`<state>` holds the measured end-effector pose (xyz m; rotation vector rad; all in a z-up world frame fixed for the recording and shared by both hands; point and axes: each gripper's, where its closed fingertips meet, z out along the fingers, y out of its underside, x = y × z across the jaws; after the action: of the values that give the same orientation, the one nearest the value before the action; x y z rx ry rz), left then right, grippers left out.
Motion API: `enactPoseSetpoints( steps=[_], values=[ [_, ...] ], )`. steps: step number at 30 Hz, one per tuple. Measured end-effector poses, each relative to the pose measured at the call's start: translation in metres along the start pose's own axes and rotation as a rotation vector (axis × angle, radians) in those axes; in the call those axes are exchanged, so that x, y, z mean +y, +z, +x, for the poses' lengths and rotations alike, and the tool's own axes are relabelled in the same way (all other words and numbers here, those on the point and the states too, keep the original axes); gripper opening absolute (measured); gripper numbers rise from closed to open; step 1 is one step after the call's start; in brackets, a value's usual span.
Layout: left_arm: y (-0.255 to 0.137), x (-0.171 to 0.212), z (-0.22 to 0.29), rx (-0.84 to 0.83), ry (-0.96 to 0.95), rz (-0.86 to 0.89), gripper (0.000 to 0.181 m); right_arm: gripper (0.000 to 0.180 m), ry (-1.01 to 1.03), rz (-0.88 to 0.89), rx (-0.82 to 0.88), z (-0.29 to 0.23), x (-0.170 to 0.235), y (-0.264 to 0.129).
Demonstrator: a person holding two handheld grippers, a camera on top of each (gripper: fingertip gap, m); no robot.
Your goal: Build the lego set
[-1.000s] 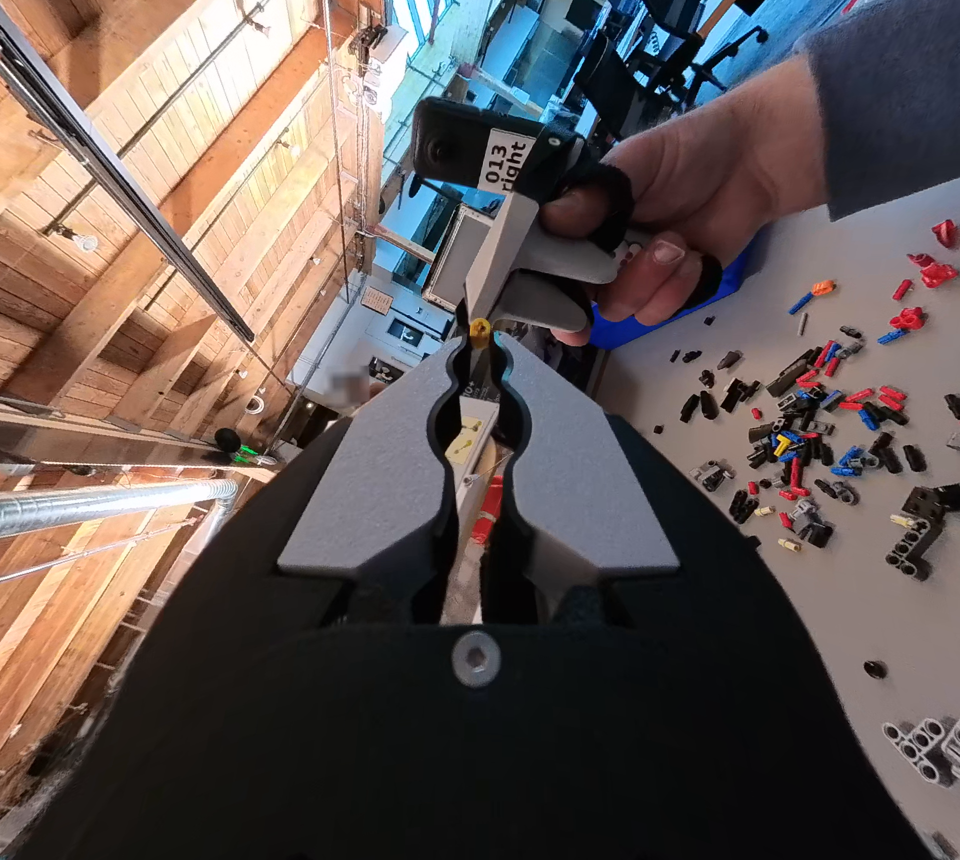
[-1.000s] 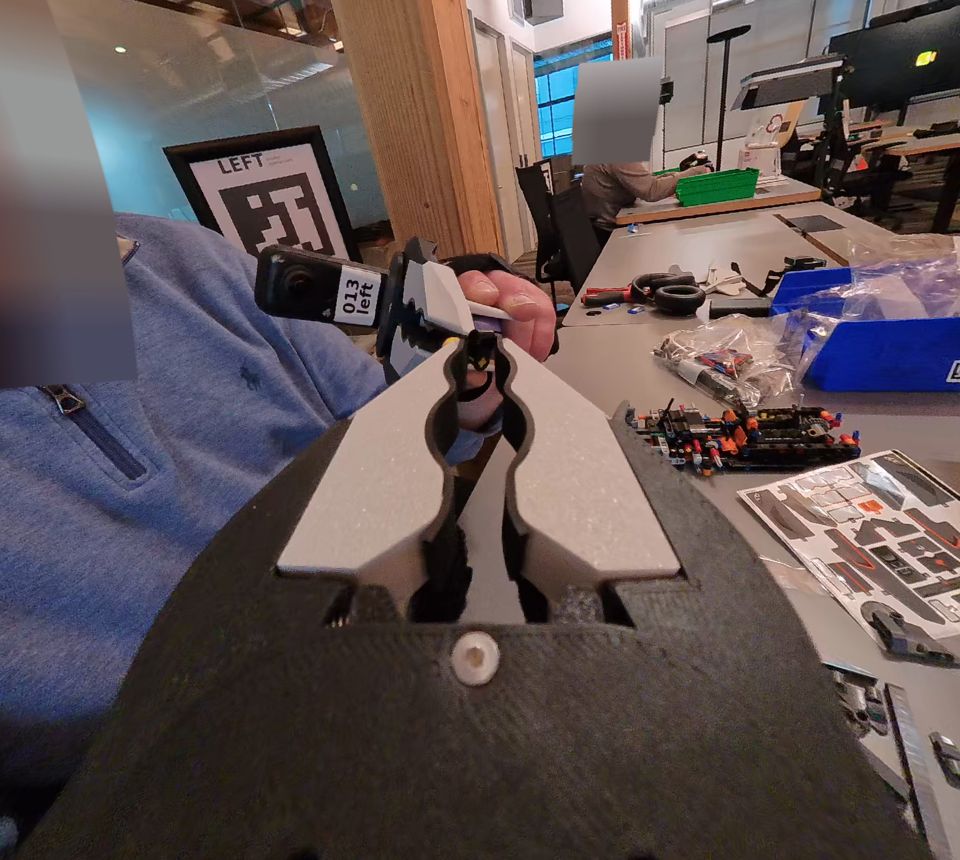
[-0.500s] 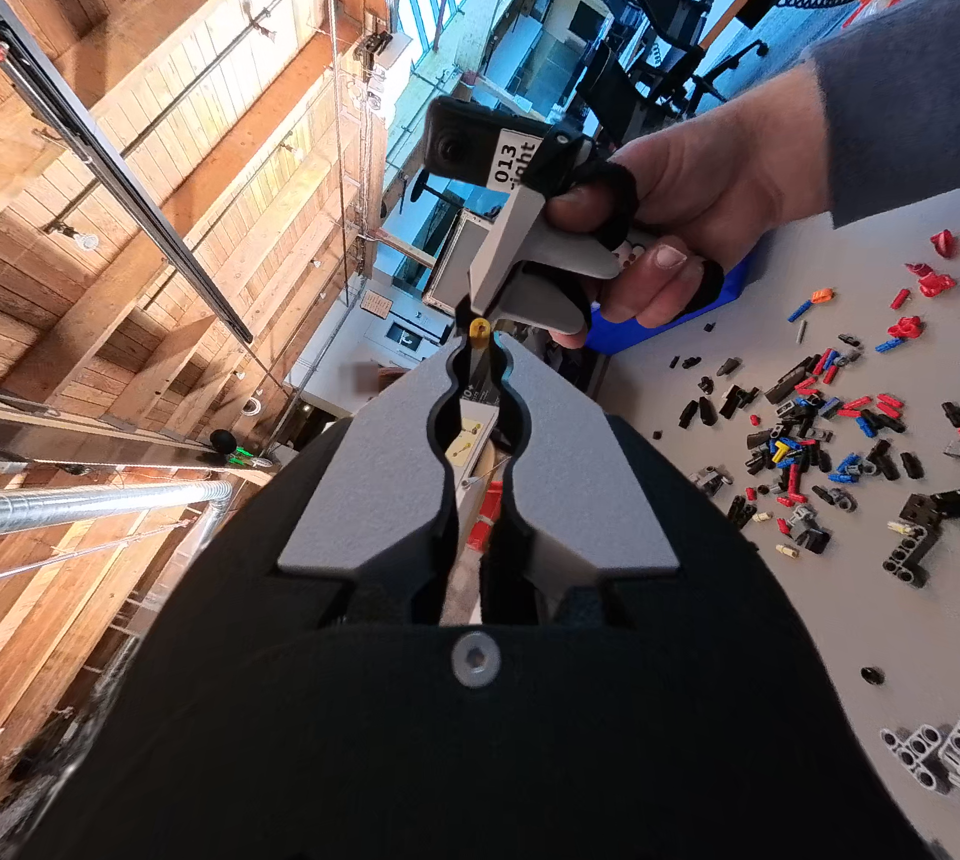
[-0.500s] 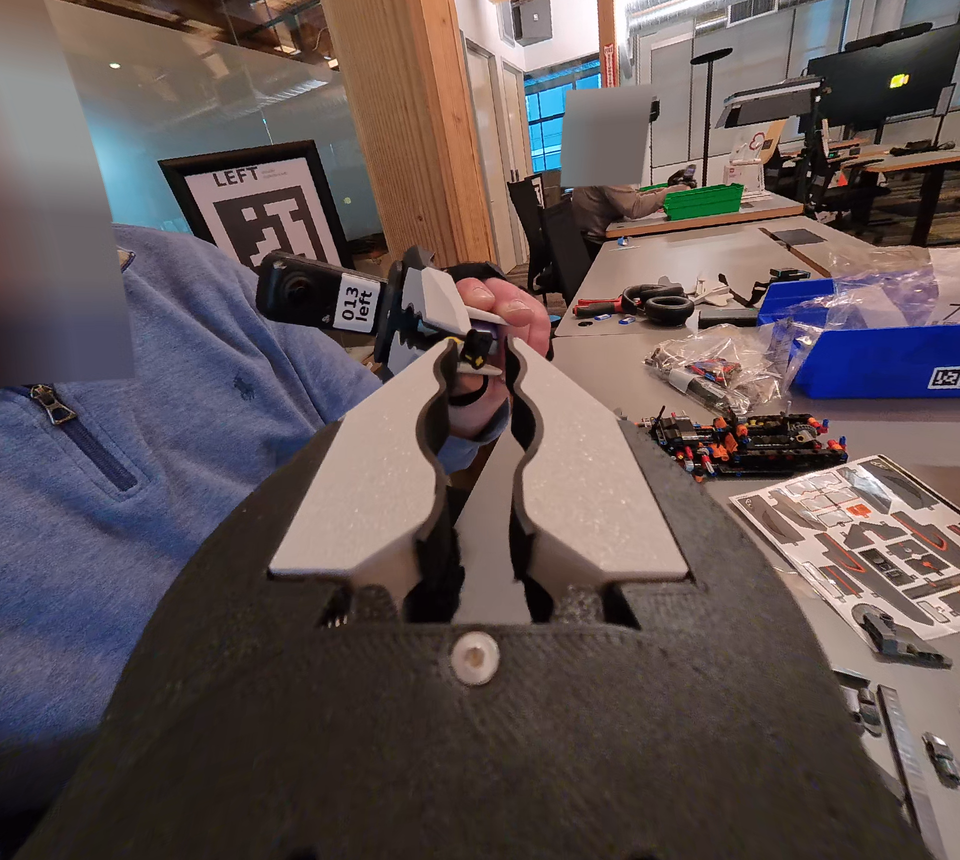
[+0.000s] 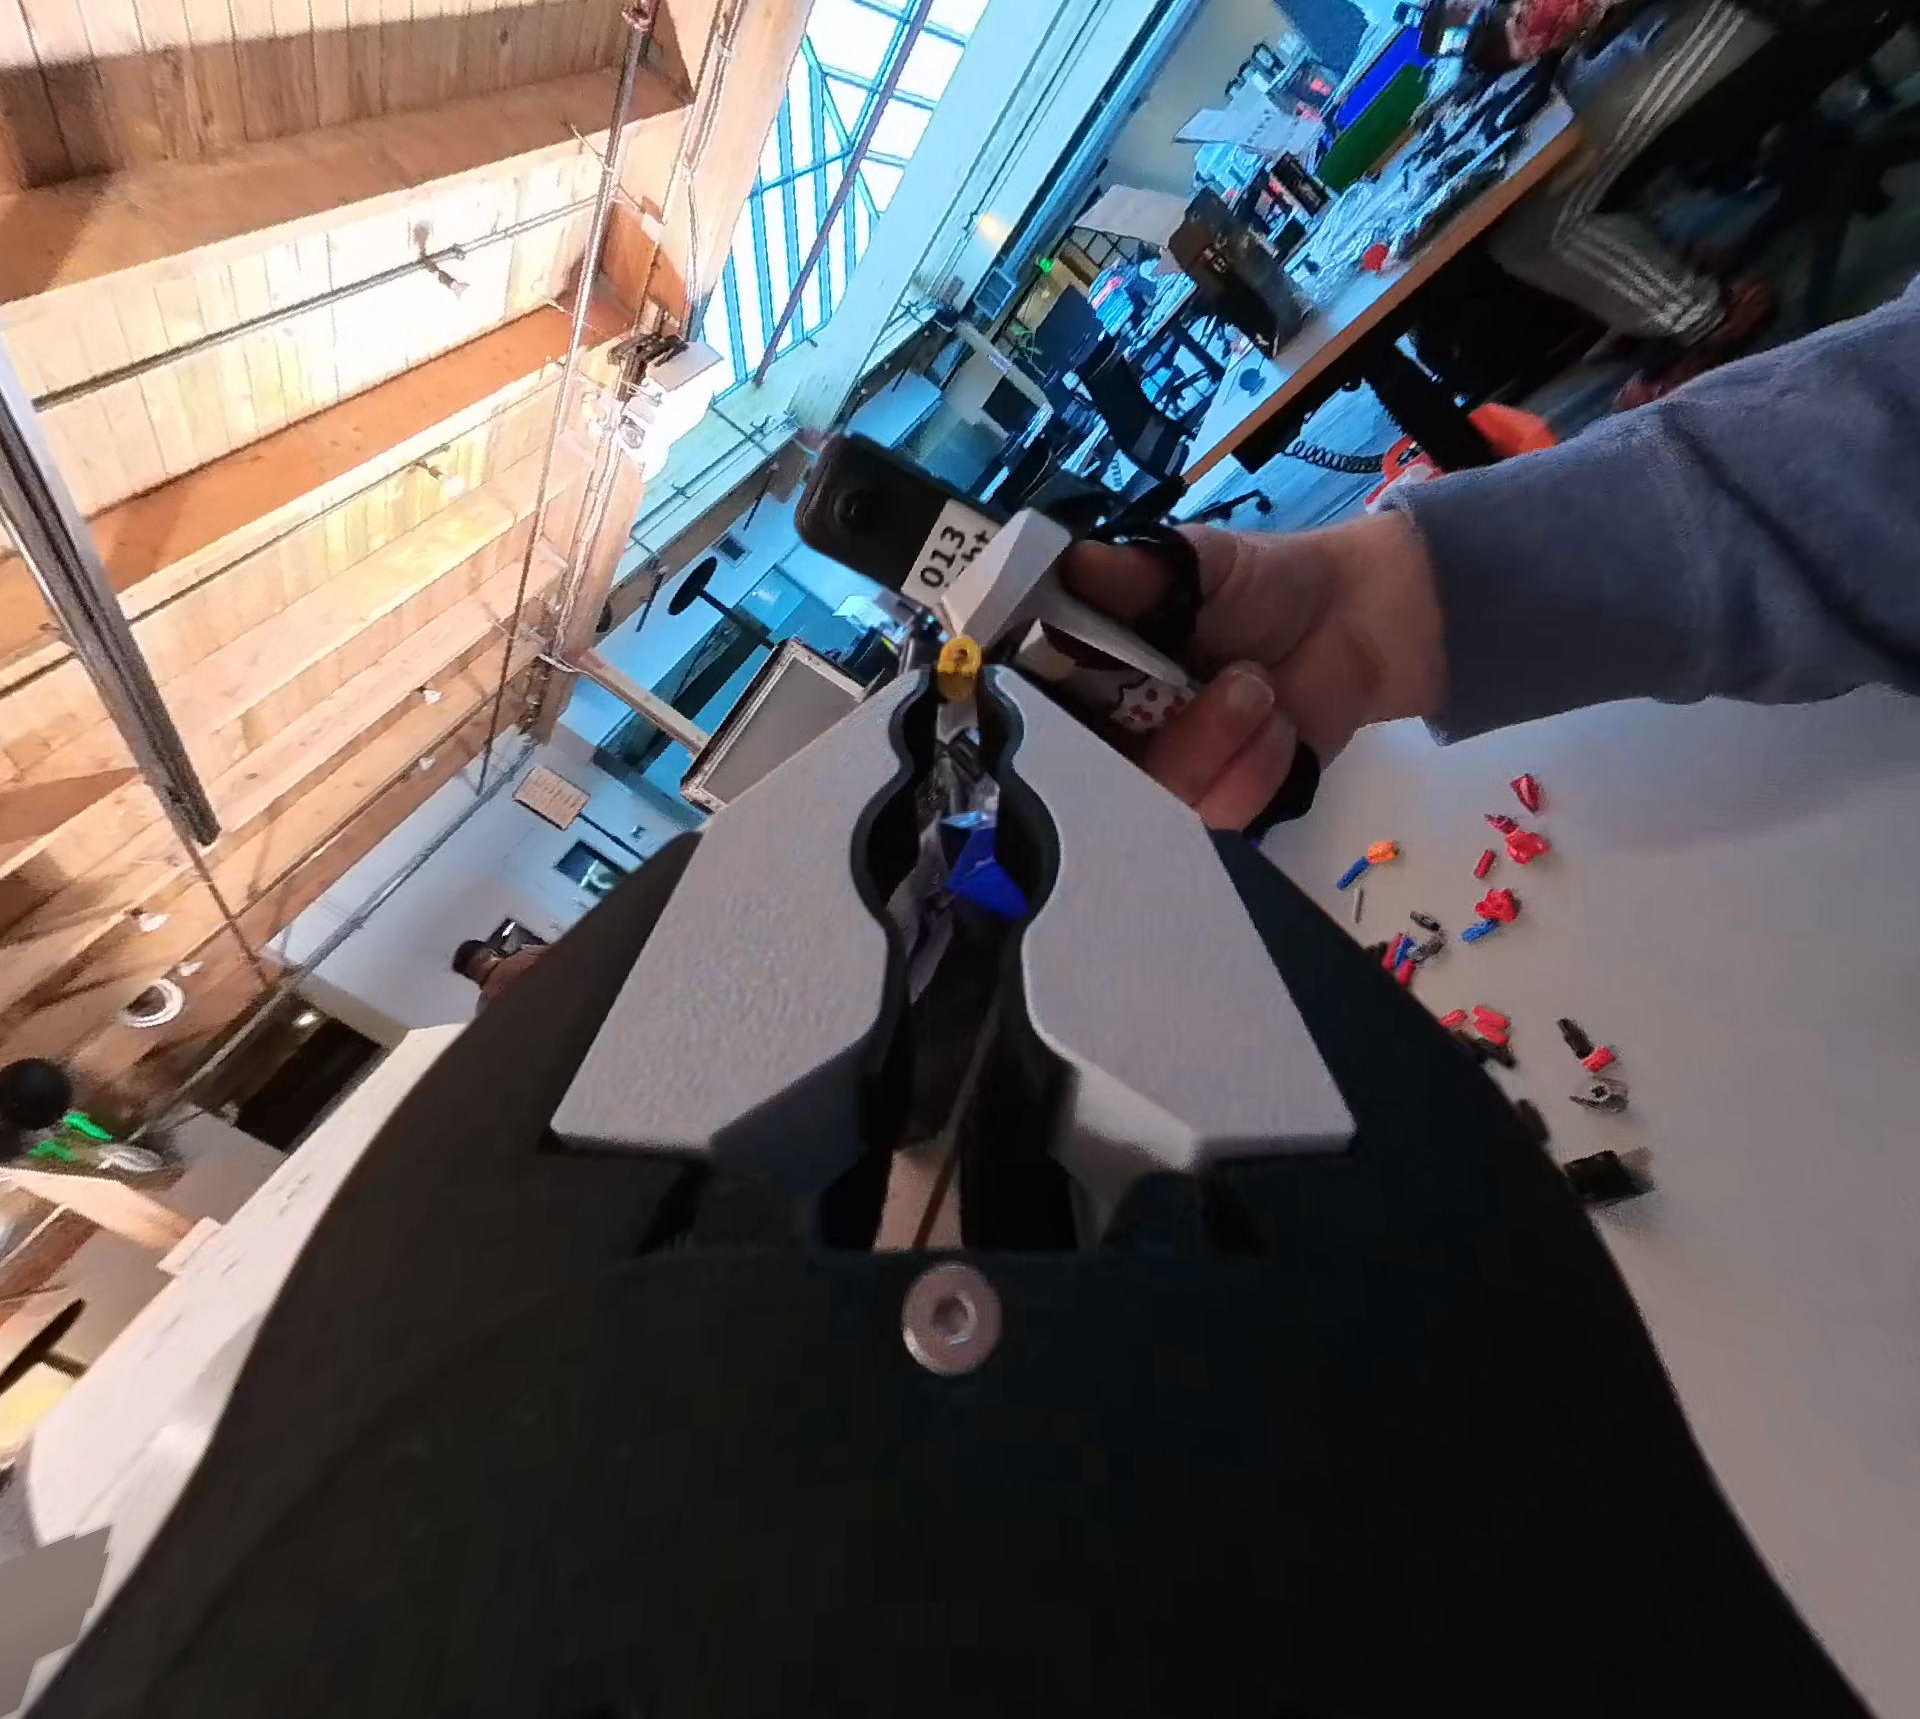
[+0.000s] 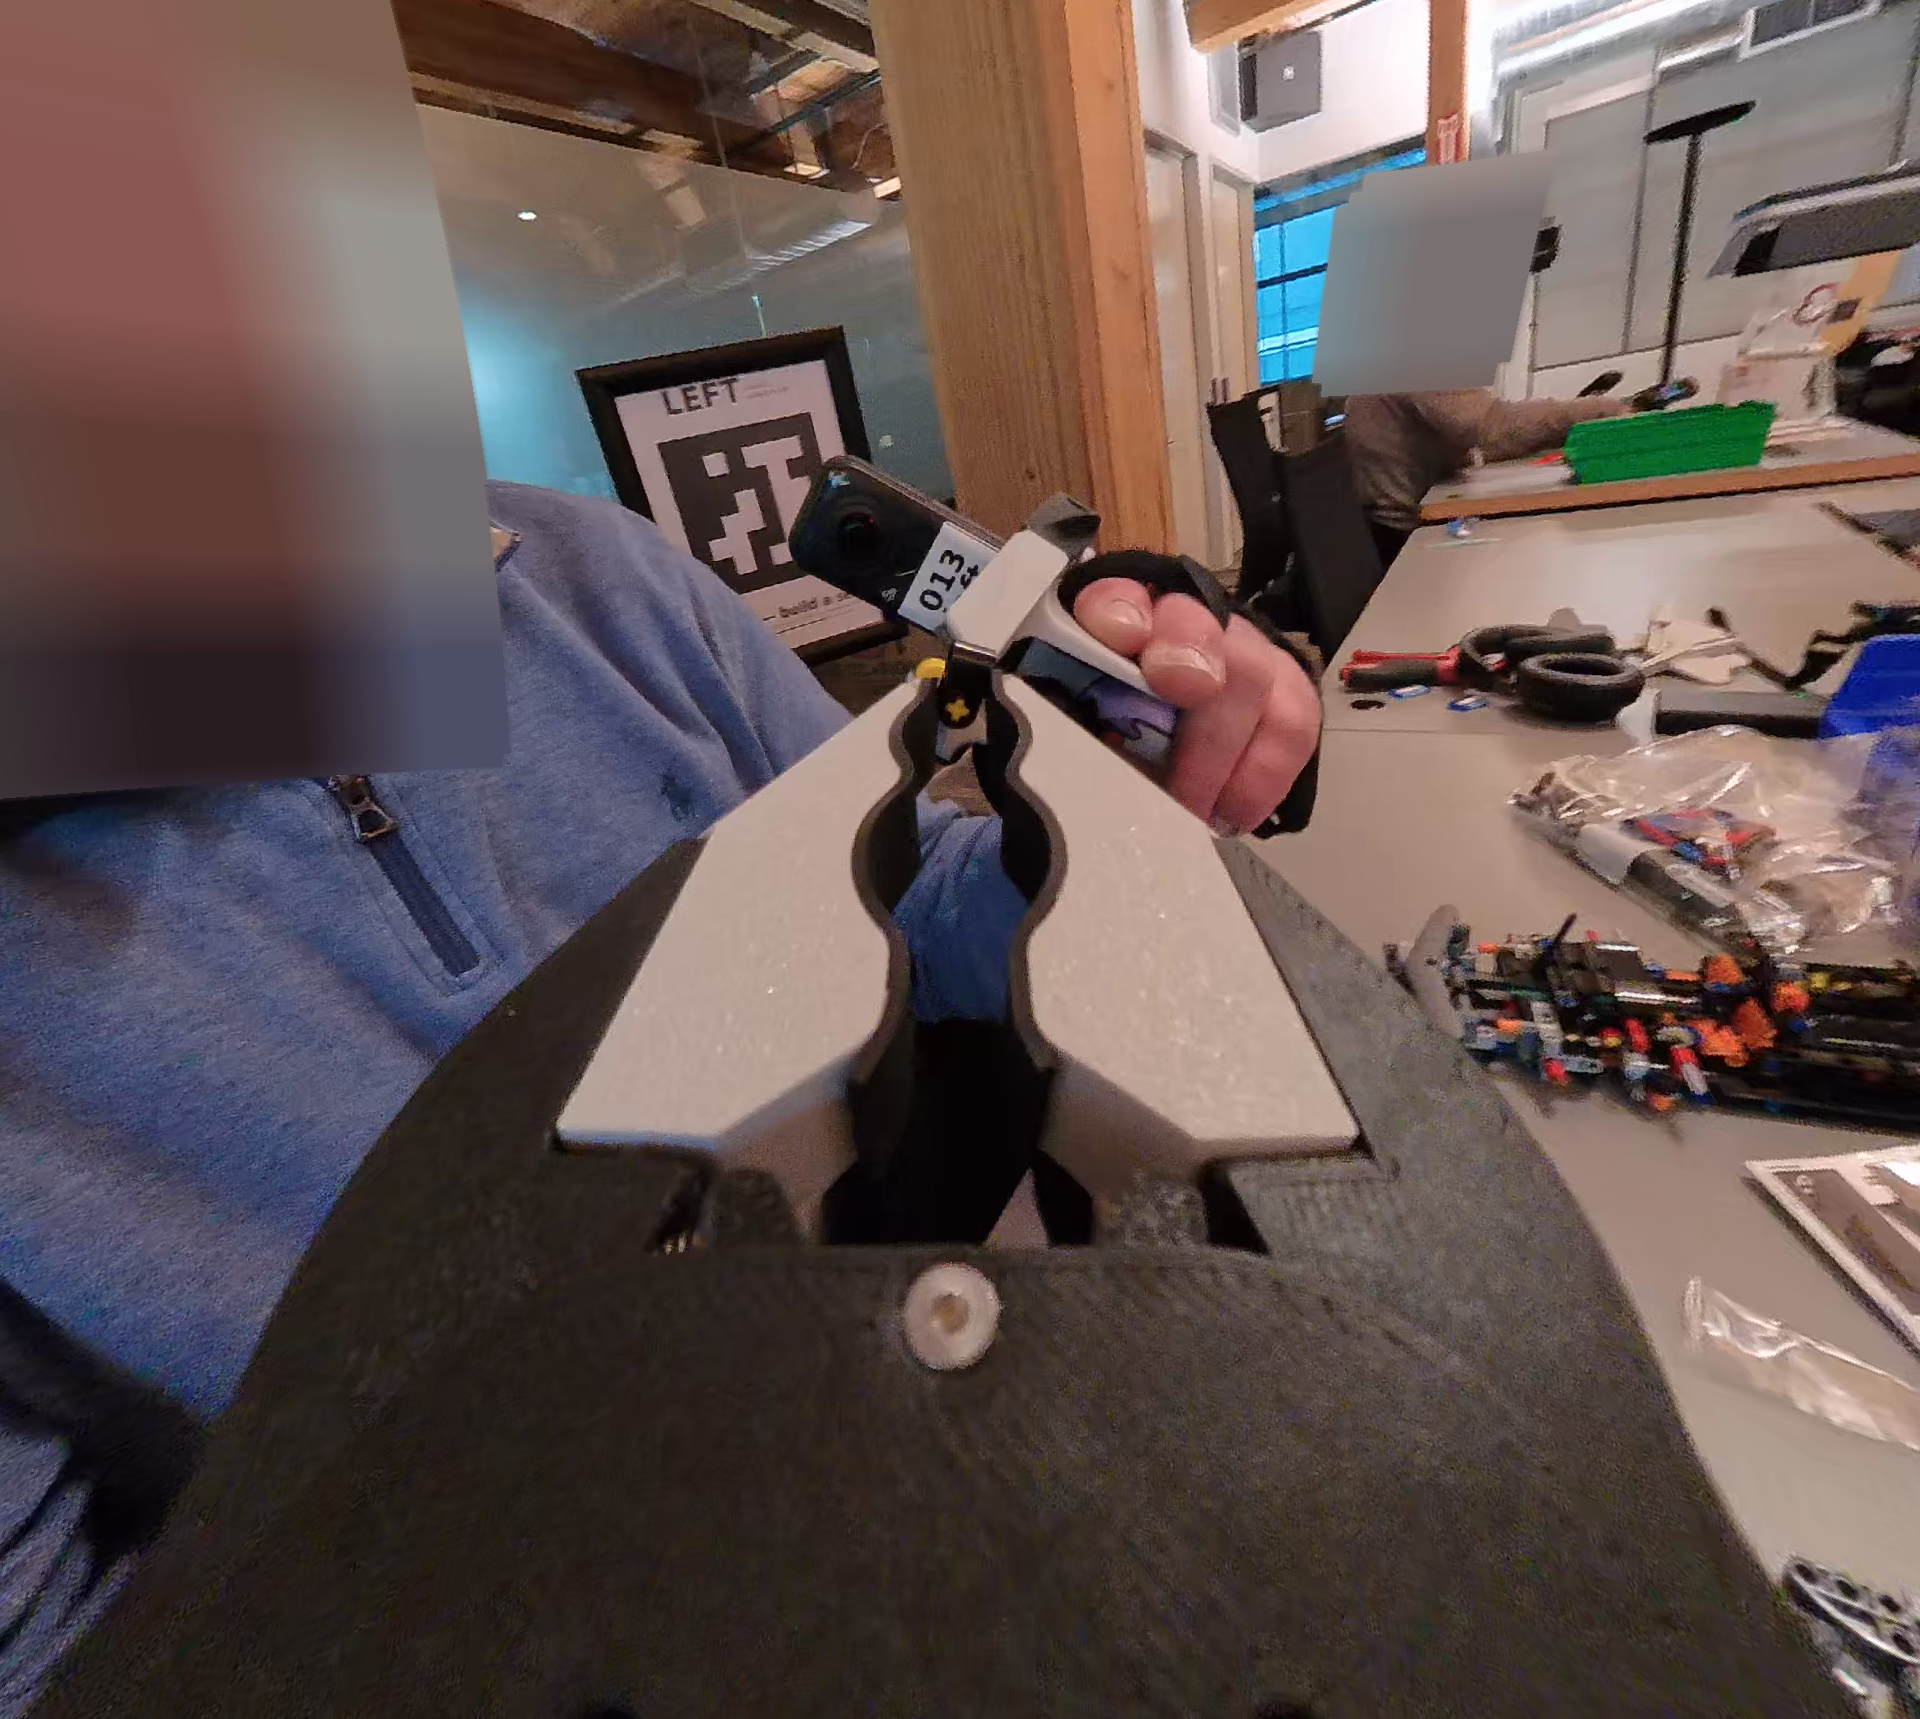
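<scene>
Both grippers are held up in the air, tip to tip, over the table. In the left wrist view my left gripper (image 5: 956, 682) is shut on a small lego piece with a yellow pin (image 5: 958, 659) at its tip; the right gripper (image 5: 1003, 573) faces it closely. In the right wrist view my right gripper (image 6: 956, 701) has its jaws close around the black part of the same piece (image 6: 961, 705), which bears a yellow cross hole. The left gripper (image 6: 1013, 620) holds the piece's other end. How the piece's parts join is hidden by the fingertips.
Loose red, blue and black lego pieces (image 5: 1496, 911) lie on the white table (image 5: 1714, 890). A half-built black and orange chassis (image 6: 1662, 1015), an instruction sheet (image 6: 1849, 1222), plastic bags (image 6: 1704, 828), tyres (image 6: 1558, 677) and a blue bin (image 6: 1886, 693) are to the right. The person's blue sweater (image 6: 260, 994) is close on the left.
Both grippers have tilted and shifted together with the piece between them. The right jaws widened a little half a second ago and now sit close around the black part.
</scene>
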<state>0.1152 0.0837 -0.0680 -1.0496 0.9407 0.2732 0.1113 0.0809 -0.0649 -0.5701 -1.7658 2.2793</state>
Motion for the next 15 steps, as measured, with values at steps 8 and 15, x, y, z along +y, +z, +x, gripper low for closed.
enactPoseSetpoints(
  steps=[8, 15],
  values=[
    [-0.0034, -0.0013, -0.0027, -0.014, 0.051, -0.010, 0.007, 0.004, 0.006, -0.035, 0.049, -0.0028, -0.0022, 0.0048],
    [-0.0053, -0.0007, -0.0018, -0.030, 0.163, -0.063, 0.010, 0.004, 0.046, -0.063, 0.077, -0.0015, -0.0010, 0.0052]
  ],
)
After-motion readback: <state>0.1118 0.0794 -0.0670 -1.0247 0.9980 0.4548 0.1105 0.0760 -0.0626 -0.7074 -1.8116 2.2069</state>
